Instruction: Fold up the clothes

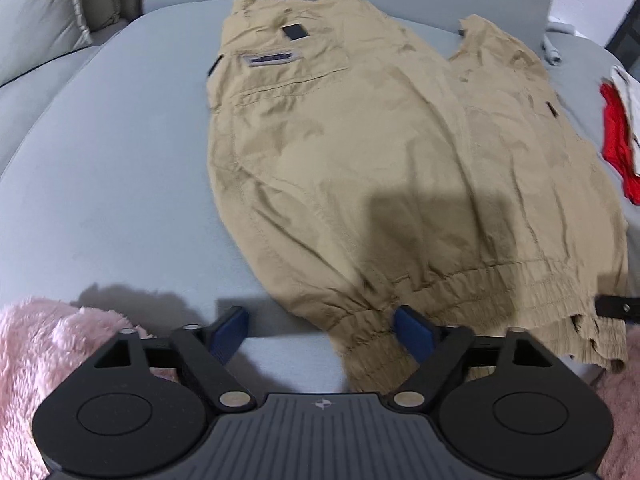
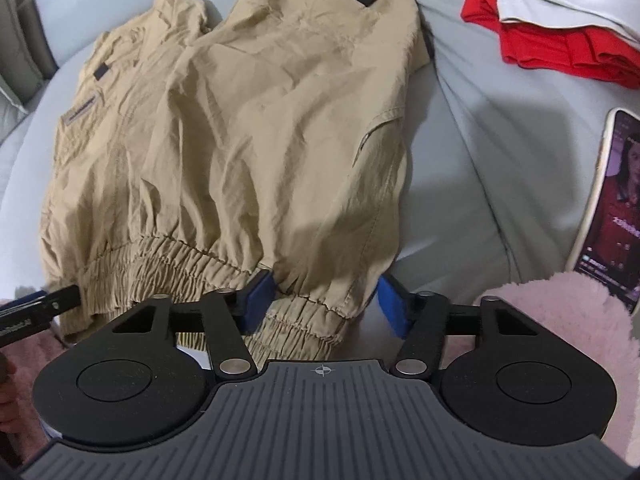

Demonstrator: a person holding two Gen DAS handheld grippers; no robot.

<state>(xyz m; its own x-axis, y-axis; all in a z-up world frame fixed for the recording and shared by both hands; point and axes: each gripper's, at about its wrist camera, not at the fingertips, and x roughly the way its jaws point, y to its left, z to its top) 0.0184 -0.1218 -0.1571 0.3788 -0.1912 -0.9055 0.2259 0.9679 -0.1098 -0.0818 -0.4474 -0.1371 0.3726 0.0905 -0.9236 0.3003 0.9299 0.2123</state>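
A lit smartphone (image 2: 612, 204) lies on the grey sofa cushion (image 2: 500, 152), its lower end against a fluffy pink blanket (image 2: 560, 320). A grey back cushion with piped edge (image 1: 44, 8) stands at the far left of the sofa.

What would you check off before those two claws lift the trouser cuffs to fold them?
1. Beige trousers lie flat, legs side by side: ok.
2. Left claw straddles its cuff, pads not yet pressing: not ok.
3. Right claw straddles the other cuff, grip unconfirmed: cannot tell.
4. Pink fluffy fabric clear of the cuffs: ok.
5. Phone and red clothes lie beside the fold path: ok.
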